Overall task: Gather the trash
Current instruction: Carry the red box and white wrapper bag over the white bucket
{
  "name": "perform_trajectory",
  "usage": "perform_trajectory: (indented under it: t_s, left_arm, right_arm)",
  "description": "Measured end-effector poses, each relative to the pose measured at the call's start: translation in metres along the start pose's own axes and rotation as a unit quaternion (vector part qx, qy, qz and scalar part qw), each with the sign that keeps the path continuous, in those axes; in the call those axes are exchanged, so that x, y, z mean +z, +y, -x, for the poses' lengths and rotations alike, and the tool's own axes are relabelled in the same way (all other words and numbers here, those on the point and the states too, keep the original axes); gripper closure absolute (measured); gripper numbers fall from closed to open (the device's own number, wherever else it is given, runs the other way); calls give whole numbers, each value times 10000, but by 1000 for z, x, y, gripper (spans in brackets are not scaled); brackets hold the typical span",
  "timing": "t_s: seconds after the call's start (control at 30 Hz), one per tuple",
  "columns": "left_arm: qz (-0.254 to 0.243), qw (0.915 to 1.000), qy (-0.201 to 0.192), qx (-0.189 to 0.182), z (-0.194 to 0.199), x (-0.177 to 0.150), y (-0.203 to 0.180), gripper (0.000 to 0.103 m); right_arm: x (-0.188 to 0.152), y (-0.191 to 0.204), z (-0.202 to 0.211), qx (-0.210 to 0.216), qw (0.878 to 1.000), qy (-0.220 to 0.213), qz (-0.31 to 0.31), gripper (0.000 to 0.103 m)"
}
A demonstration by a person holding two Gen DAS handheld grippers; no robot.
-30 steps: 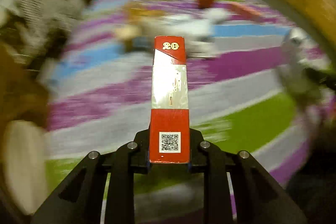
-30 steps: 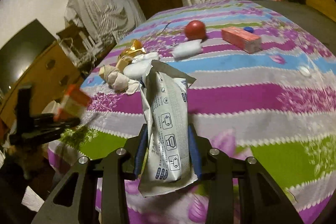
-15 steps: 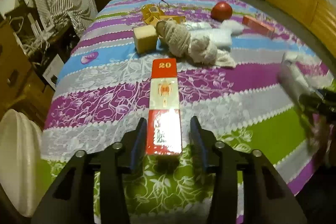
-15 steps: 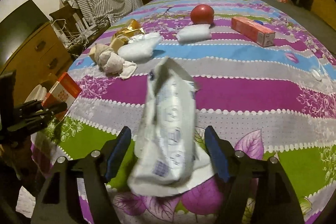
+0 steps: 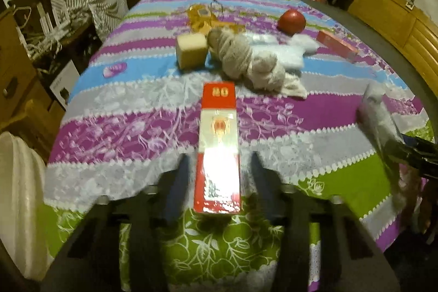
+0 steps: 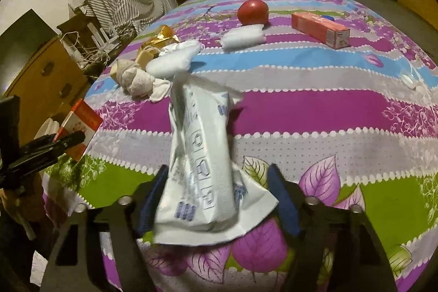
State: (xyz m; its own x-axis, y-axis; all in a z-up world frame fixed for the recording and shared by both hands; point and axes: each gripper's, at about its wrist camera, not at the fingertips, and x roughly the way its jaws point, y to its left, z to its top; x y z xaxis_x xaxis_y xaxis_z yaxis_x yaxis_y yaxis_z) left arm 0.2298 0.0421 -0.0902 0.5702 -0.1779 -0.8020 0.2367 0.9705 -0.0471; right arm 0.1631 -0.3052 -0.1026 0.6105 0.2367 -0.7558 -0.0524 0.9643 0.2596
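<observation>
A long red and silver box (image 5: 219, 127) lies flat on the striped tablecloth (image 5: 137, 127) near its front edge. My left gripper (image 5: 219, 156) straddles the box's near end. Its jaws are closing, with a gap on each side of the box. From the right wrist view the same box (image 6: 80, 125) shows at the left edge. A crumpled white plastic wrapper (image 6: 199, 155) with blue print rests between the jaws of my right gripper (image 6: 218, 168). These jaws are closing too, and the pads do not press the wrapper.
Farther back on the cloth are a beige cloth bundle (image 5: 246, 62), a yellow block (image 5: 190, 51), a gold wrapper (image 5: 199, 15), white pads (image 6: 241, 37), a red ball (image 6: 252, 11) and an orange-red carton (image 6: 320, 29). Cluttered furniture stands off the table's left side.
Both grippers let go: the red box and the white wrapper, gripped a second ago, now lie on the cloth between parted jaws. Both hands sank slightly.
</observation>
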Motion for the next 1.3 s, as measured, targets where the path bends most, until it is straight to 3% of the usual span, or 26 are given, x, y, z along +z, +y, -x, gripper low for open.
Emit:
perform_trajectory:
  t_s: [0.03,0.3,0.33,0.4,0.67,0.97,1.3]
  left_arm:
    - [33,10000,91,14,-4,-2,0,82]
    - [239,9997,3,-47,-2,-9,-2,83]
    - [221,9997,-1,-46,-1,-9,-3,83]
    - [237,9997,-20,-41,1,-10,-5,83]
    - [469,9985,-237,179,34,-6,-3,83]
    - [671,9921,-428,973,75,3,22,83]
    - [1089,9789,-617,1613,126,1,98,83]
  right_arm:
    - [0,1,0,-27,10000,15,34,41]
    - [-4,12,-4,-142,9992,43,367,36]
    - [-5,12,-5,-162,9992,14,375,40]
    - [-5,11,-2,-102,9995,-24,303,60]
    - [3,29,24,178,9995,-248,24,63]
    - [26,102,32,467,9973,-127,557,63]
    - [65,228,22,979,9838,148,1494,63]
